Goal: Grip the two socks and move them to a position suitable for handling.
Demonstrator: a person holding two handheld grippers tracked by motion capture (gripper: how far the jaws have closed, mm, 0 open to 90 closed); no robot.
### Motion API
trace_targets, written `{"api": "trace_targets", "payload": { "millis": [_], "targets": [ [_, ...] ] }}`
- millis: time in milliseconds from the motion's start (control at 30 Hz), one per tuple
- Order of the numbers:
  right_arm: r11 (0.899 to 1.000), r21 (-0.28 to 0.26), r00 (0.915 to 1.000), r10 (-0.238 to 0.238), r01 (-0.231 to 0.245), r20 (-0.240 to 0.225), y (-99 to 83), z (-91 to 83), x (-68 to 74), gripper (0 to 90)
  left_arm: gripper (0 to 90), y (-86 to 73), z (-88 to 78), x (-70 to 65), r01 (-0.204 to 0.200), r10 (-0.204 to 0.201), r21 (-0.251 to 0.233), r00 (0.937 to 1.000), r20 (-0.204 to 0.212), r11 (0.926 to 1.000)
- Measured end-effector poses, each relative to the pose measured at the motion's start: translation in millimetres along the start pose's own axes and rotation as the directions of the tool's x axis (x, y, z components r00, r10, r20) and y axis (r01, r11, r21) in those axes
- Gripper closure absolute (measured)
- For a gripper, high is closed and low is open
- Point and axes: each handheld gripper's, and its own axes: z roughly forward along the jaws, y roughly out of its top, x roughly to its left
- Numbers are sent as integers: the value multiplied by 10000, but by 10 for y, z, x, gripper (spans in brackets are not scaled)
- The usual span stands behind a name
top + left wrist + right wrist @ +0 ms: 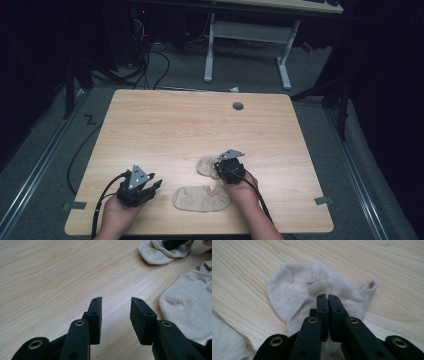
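Two beige ankle socks lie on the wooden table (pixel 165 120). The nearer sock (pixel 201 198) (pixel 185 307) lies flat by the front edge, between my two hands. The farther sock (pixel 206 164) (pixel 294 290) (pixel 156 252) is crumpled just behind it. My right gripper (pixel 218 167) (pixel 327 296) rests on this farther sock, its jaws almost together and pinching a raised fold of the knit. My left gripper (pixel 154 186) (pixel 116 300) hovers over bare wood to the left of the nearer sock, open, with nothing between its pads.
A round cable hole (pixel 238 106) sits near the table's far edge. Beyond the table stand a white desk frame (pixel 245 30) and loose cables (pixel 150 60) on the grey floor. An edge of the nearer sock (pixel 227 340) lies at the lower left of the right gripper view.
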Motion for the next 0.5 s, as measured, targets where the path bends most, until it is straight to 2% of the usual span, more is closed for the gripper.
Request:
{"api": "trace_targets", "payload": {
  "millis": [133,167,200,233,300,367,433,467,500],
  "targets": [
    [9998,7,9997,-199,199,-114,0,-4,63,877,623,11,20,-1,4,-4,21,10000,18,10000],
    [9992,55,9992,-392,391,46,6,-11,80,841,623,13,22,-3,2,-2,13,10000,14,10000],
    [9992,55,9992,-392,391,46,6,-11,80,841,623,14,21,-3,-3,3,5,10000,2,10000],
    [9985,-33,9980,-538,540,322,24,-41,80,808,623,15,20,-5,-30,29,-13,10000,-21,10000],
    [9982,-366,9981,-470,485,393,44,-100,83,781,623,16,22,-3,-23,23,4,10000,-18,10000],
    [9972,-674,9994,-305,313,135,65,-151,101,736,623,16,26,-3,-15,15,4,10000,-17,10000],
    [9970,-706,9995,-304,306,37,69,-157,127,710,623,18,34,-9,-39,39,9,10000,-21,10000],
    [9969,-685,9992,-382,373,-108,67,-140,162,685,623,19,35,-11,-57,57,18,10000,-20,10000],
    [9965,-497,9976,-680,673,-110,60,-87,227,664,623,21,35,-17,-95,95,13,10000,-23,10000]
  ]
}}
